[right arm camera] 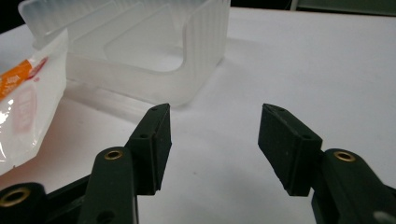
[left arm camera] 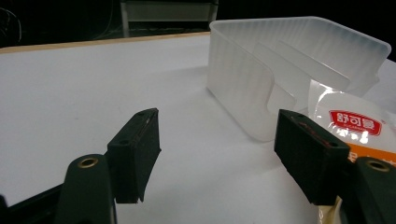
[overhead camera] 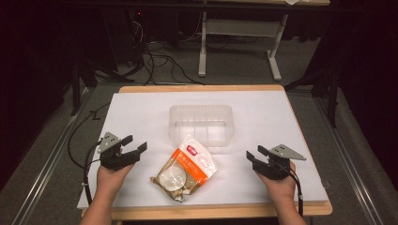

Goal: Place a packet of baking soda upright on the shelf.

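Note:
An orange and white snack packet (overhead camera: 185, 168) lies flat on the white table top (overhead camera: 141, 117), just in front of a clear plastic bin (overhead camera: 201, 123) with inner dividers. My left gripper (overhead camera: 134, 144) rests to the packet's left, open, with nothing between its jaws. My right gripper (overhead camera: 256, 156) sits to the packet's right, also open and empty. In the left gripper view the bin (left arm camera: 289, 60) stands ahead to the right and the packet (left arm camera: 355, 123) peeks past the right jaw. From the right gripper view the bin (right arm camera: 140, 51) is ahead left, the packet (right arm camera: 23, 102) at the left edge.
The table's wooden edge (overhead camera: 211, 211) runs along the front. Beyond the far edge are a metal desk frame (overhead camera: 239, 42) and loose cables (overhead camera: 159, 61) on the floor. Each gripper trails a black cable (overhead camera: 87, 164) off the table.

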Motion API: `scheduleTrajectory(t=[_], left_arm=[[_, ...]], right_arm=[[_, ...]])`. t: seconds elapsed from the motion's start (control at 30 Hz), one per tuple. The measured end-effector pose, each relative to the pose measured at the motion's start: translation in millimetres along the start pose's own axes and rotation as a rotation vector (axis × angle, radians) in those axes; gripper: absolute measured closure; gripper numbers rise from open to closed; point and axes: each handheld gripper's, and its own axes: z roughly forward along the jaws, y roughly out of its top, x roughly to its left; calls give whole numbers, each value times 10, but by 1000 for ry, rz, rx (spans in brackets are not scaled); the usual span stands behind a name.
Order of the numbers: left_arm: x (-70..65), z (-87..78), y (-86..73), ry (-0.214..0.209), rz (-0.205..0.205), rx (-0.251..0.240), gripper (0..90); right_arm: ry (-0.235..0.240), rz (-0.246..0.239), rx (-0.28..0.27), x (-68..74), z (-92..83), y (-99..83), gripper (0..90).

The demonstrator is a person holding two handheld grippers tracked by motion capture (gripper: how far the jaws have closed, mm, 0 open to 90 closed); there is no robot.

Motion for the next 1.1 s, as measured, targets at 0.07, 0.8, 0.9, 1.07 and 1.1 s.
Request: scheduleTrajectory(t=[0.07,0.8,0.9,1.07,1.1], left_arm=[[2,-6,-7,-2,-6,-3,321],[49,15,-30,-2,-28,22,351],[49,22,-34,4,-24,18,366],[41,22,-39,2,-29,10,376],[40,13,-37,3,-30,6,376]], right_arm=[[-3,-2,8,-4,11,-5,439],[-5,8,7,-31,-2,9,409],[6,14,-11,7,-21,48,387],[46,11,-18,143,13,92,362],[65,-11,-19,223,37,109,356]])
